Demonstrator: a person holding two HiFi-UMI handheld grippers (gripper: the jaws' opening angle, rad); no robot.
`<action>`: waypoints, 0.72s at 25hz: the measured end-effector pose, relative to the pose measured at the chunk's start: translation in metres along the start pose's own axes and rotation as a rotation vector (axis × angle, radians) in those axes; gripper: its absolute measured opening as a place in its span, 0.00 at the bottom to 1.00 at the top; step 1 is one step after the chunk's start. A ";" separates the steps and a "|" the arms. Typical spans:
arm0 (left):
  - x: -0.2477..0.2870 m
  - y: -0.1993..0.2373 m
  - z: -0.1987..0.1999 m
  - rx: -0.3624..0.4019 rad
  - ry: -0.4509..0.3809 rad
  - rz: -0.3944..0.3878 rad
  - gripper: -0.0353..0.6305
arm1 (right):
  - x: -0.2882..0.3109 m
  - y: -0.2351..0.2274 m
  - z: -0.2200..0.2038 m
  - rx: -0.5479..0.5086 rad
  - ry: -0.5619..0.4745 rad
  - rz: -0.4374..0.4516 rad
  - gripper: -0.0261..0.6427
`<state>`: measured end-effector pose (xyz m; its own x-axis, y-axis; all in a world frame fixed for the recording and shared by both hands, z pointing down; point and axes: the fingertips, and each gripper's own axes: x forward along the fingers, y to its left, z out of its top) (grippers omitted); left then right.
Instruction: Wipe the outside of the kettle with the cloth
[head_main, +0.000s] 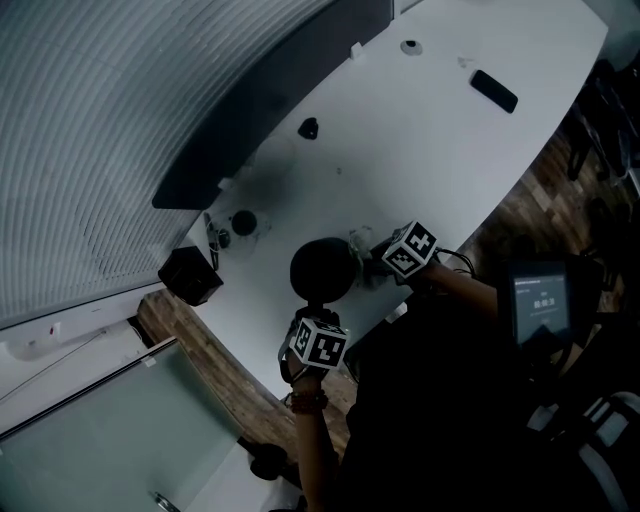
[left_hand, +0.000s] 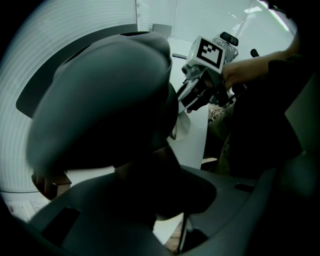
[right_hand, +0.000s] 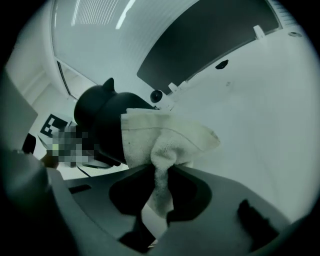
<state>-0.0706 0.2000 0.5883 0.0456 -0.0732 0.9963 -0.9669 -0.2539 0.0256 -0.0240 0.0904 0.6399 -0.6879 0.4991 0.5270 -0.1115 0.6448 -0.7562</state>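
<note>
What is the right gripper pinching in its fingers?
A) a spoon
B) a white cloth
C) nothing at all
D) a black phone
B: in the right gripper view, the right gripper has its fingers closed on a bunched white cloth, which lies against the kettle.

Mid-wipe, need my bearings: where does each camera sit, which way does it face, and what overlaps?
Head view: on the person's head, looking steeply down at the white table; both arms, the left gripper and the right gripper show.
Left gripper view: rides the left gripper, looks along jaws closed on the kettle; the right gripper shows beyond.
Right gripper view: looks along jaws pinching the cloth, kettle right behind.
Shared: all three show the kettle.
</note>
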 end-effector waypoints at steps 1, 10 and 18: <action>0.000 0.000 0.000 -0.002 0.000 0.000 0.24 | 0.003 -0.002 -0.002 -0.011 0.014 -0.008 0.14; 0.003 0.000 0.000 -0.011 0.004 -0.006 0.24 | 0.019 -0.020 -0.017 -0.028 0.017 0.049 0.14; 0.005 0.002 0.004 0.016 -0.022 -0.016 0.24 | -0.013 -0.031 0.001 0.094 -0.231 0.007 0.14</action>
<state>-0.0712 0.1948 0.5933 0.0664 -0.0900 0.9937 -0.9618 -0.2709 0.0397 -0.0128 0.0636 0.6559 -0.8331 0.3511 0.4274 -0.1649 0.5798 -0.7979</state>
